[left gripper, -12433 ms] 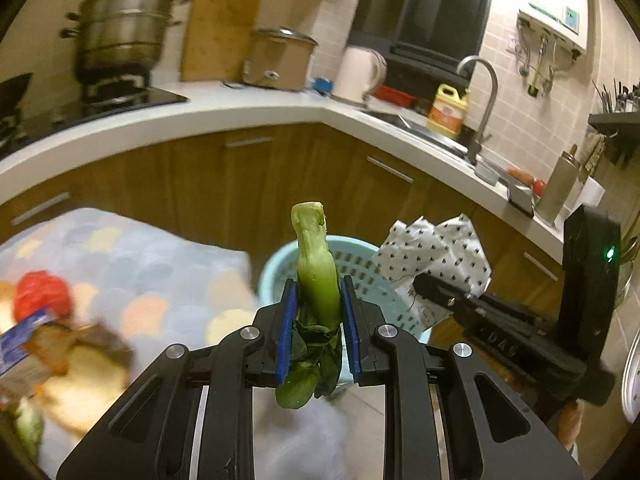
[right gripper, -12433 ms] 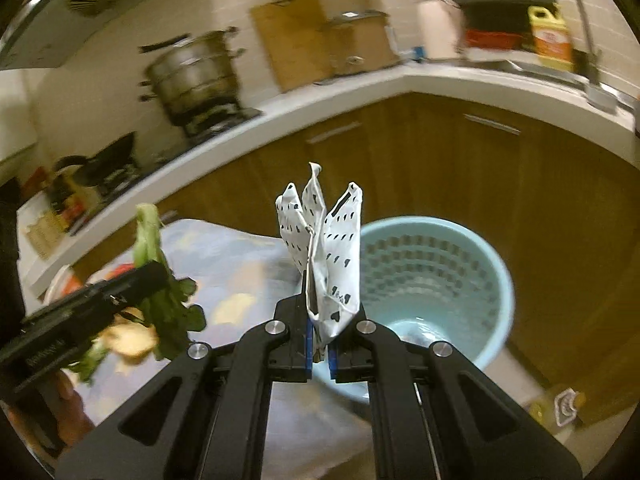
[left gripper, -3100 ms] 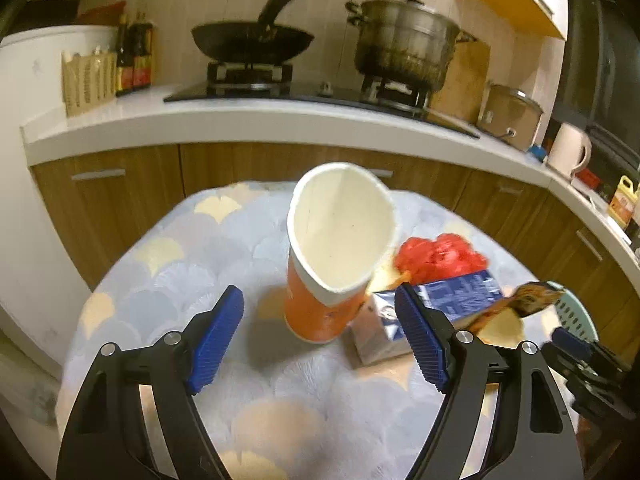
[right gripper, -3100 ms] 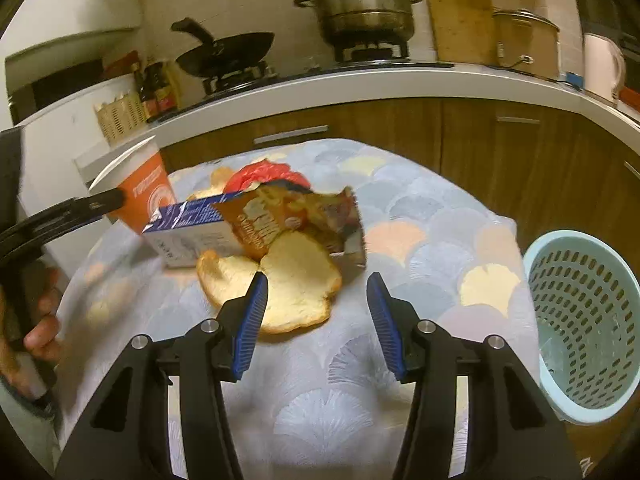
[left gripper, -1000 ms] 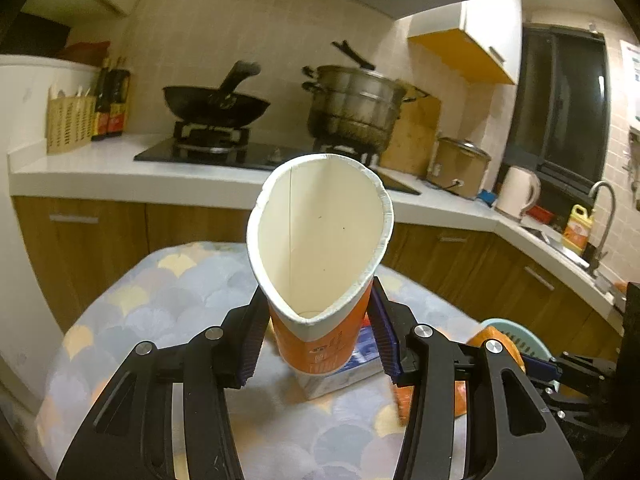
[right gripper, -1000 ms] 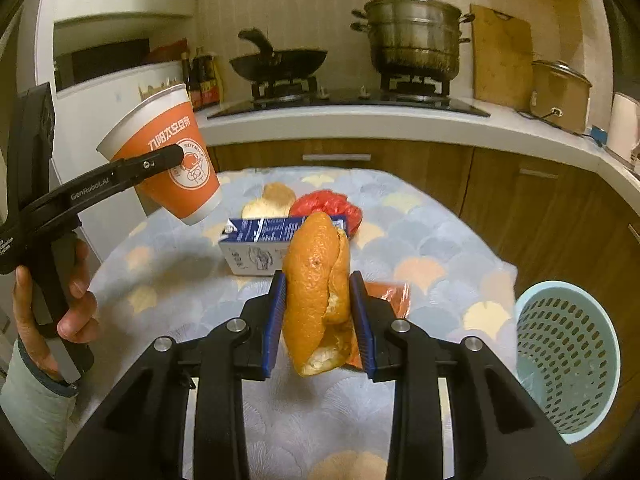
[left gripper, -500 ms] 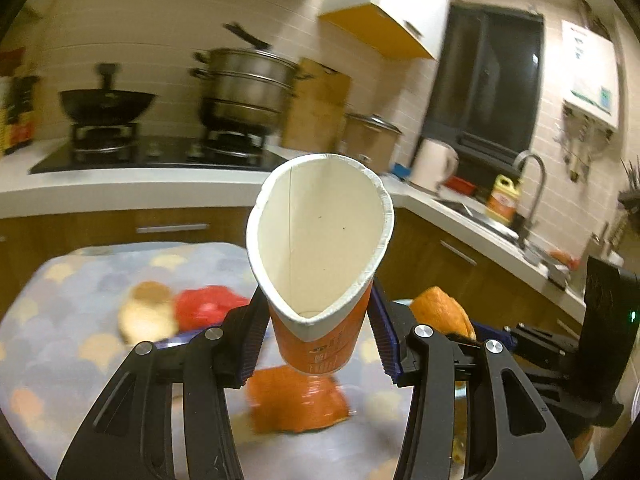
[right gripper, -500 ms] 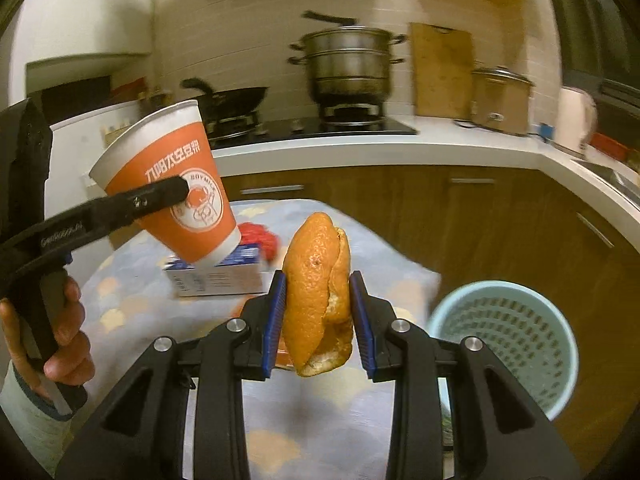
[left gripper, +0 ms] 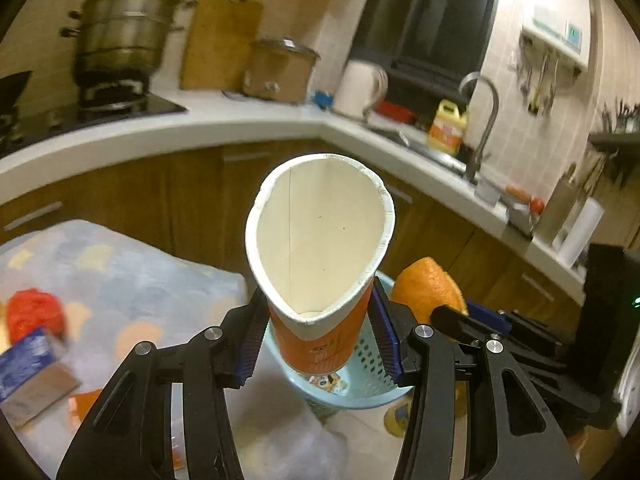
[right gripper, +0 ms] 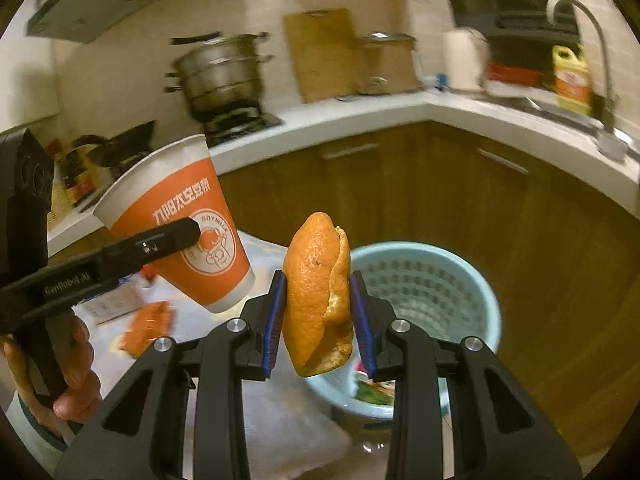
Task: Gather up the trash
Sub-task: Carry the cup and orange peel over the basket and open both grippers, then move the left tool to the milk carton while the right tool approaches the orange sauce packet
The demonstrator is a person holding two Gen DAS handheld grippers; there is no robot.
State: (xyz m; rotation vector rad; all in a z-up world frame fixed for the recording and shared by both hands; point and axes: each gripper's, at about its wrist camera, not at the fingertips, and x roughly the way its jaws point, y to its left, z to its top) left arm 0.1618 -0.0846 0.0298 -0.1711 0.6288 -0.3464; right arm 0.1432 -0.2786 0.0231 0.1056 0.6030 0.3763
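Two tools are in view, one in each of the person's hands, and each is closed on one piece of trash. The left tool (left gripper: 318, 334) has its blue pads pressed against the lower part of one orange-and-white paper cup (left gripper: 320, 248), squeezing its rim into an oval; the cup stands upright with its empty white inside facing the camera. The right tool (right gripper: 319, 320) grips one folded orange peel (right gripper: 318, 292) between its pads, held upright, with the jaws only partly apart. From the right wrist view, the left tool and cup hang to the left of the peel, and one hand (right gripper: 60, 368) holds that tool's handle.

Just beyond and below both tools stands one pale blue perforated basket (right gripper: 448, 280), beside the edge of the worktop (left gripper: 132, 276), which is covered by a cloth with a pastel scallop pattern. Some scraps lie in the basket's bottom, what looks like green leaves and printed wrapping, though the tools hide most of it. On the cloth lie one blue carton (left gripper: 24, 356), one red crumpled item (left gripper: 36, 312) and one orange wrapper (right gripper: 146, 326), blurred. Behind, the kitchen counter carries one stacked steel pot (left gripper: 120, 36), one cutting board (left gripper: 220, 40), one white kettle (left gripper: 360, 88) and one yellow bottle (left gripper: 448, 128) by the tap.
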